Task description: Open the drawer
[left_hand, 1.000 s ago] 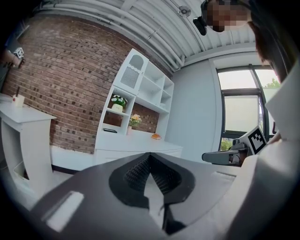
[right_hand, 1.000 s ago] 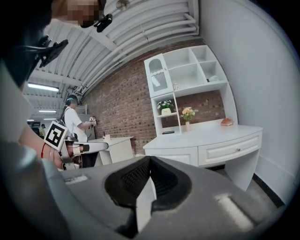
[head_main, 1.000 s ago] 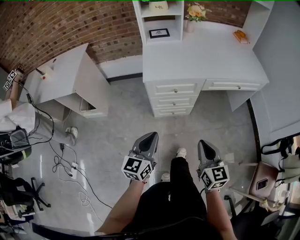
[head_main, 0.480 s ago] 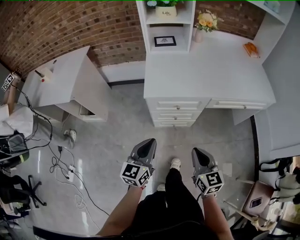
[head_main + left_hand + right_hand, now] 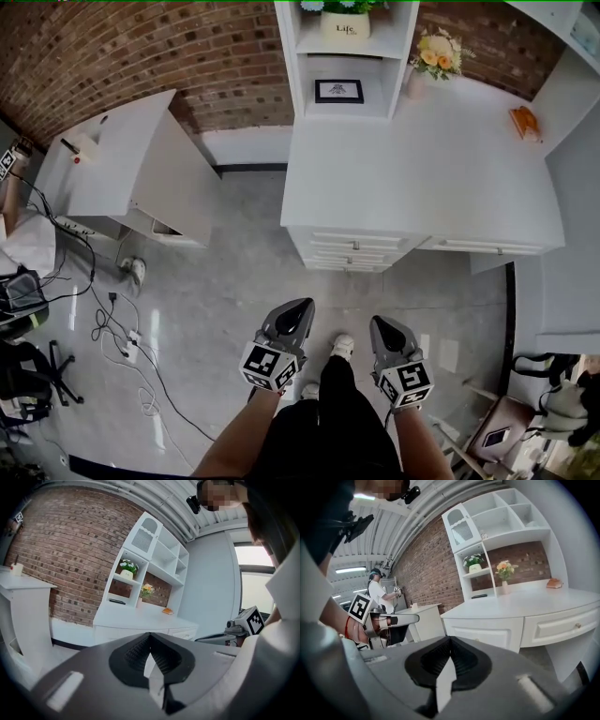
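At twelve o'clock from the left claw (image 5: 296, 309) and right claw (image 5: 382, 326), well apart, the drawer (image 5: 354, 240) sits shut in the bench (image 5: 412, 159). Both claws are closed, empty.

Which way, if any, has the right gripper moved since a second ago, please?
Yes: the right gripper has come forward, closer to the desk drawers.

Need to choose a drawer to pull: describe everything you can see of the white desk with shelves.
The white desk looks like painted wood and stands against the brick wall. Its front has a stack of three panelled drawers with small knobs and a wider drawer to their right; all are shut. A white shelf unit rises from its back. A vase of flowers and a small orange object rest on top.
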`<state>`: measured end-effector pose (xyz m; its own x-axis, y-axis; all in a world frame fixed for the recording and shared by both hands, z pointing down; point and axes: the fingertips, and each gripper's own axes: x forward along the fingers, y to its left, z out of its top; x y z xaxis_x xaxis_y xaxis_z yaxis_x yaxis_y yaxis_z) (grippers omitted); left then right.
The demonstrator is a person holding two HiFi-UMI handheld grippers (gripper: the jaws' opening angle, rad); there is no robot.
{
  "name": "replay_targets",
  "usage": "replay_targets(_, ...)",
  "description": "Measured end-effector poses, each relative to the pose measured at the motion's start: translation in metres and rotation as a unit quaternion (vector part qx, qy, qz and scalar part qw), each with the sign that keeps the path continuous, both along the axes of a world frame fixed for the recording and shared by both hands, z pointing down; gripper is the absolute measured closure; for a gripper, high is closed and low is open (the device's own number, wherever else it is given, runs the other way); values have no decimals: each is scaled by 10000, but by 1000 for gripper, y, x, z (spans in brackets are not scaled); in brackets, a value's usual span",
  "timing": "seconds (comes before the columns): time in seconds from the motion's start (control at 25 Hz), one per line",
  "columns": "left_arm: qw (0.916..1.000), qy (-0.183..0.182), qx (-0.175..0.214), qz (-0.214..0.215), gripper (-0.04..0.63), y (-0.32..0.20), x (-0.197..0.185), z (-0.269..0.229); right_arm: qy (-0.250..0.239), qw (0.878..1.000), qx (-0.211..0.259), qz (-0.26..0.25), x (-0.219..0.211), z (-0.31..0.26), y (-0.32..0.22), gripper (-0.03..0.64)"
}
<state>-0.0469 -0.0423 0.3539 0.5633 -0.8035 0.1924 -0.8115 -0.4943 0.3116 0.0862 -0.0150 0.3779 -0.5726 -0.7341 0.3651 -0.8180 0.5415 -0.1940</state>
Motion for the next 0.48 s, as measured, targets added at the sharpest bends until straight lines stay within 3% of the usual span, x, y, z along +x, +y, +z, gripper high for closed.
replay_targets(0.48,9993,-93,-358,6,594,-48,26,49,-74,9990,-275,-356,-6,52,-58,617)
